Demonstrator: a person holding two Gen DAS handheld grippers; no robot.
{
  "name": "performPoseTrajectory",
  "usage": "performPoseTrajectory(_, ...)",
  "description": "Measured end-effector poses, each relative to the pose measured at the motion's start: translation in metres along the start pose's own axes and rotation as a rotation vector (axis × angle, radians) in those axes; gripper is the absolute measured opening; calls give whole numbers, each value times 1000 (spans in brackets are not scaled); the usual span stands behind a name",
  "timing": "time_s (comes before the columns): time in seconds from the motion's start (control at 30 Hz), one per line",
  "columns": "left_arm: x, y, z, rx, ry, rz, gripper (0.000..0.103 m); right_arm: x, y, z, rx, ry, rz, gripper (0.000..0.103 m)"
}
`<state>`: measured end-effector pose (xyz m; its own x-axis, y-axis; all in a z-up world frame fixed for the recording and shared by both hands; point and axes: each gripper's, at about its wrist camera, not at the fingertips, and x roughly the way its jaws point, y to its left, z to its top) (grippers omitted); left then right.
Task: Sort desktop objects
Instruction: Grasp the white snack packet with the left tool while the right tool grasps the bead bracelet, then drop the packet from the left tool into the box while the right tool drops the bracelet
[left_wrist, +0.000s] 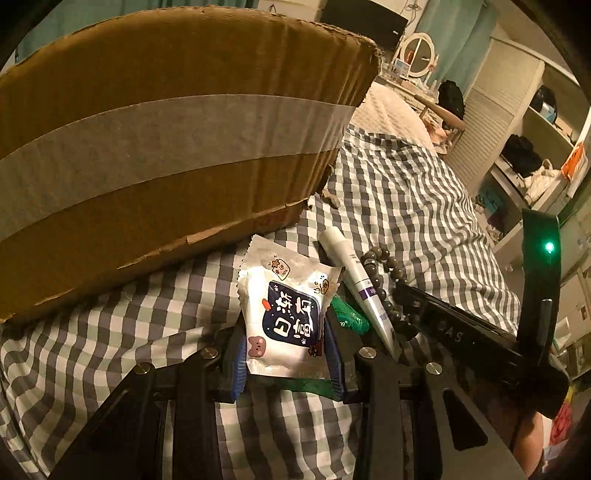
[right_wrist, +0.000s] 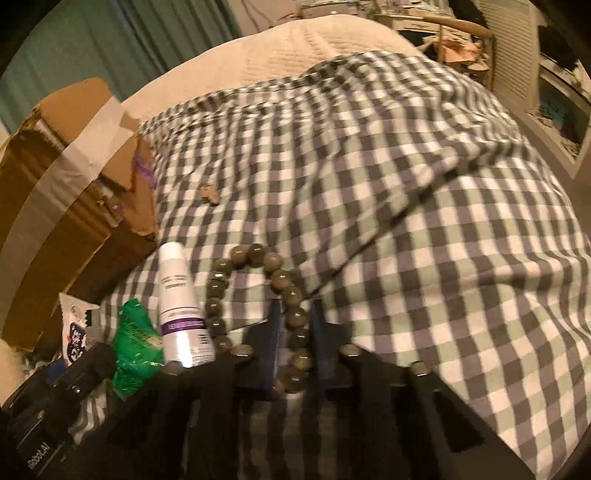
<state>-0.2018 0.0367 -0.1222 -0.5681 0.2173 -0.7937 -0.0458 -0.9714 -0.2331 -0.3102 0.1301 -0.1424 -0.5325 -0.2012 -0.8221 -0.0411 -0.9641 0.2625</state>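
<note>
Snack packet mostly hidden behind the left gripper

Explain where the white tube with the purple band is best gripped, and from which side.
Grip the white tube across its round middle, near the purple band, coming from above. It lies flat on the checked cloth, cap pointing away, with the green wrapper close on its left and the bead bracelet on its right, so side room looks tight.

Checked bedspread carries a cardboard box, tube, bead bracelet, green wrapper
</note>
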Motion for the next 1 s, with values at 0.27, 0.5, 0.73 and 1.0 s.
performPoseTrajectory(0.27, -7, -1, 3, -5, -25, -1, 36, -35, 6, -9, 6, -34, -7, 11)
performPoseTrajectory(0.5, -20, -3, 3, 1, -72, 13, 36, -98, 4, -13, 81, -83, 86, 11)
performPoseTrajectory(0.73, -47, 2, 3, -22, -133, -12, 36, -153, 30, -12, 4, -134, 50, 11)
performPoseTrajectory(1.0, -105, 5, 7, -36, -181, -44, 36, -208, 67, -13, -56, -183, 101, 11)
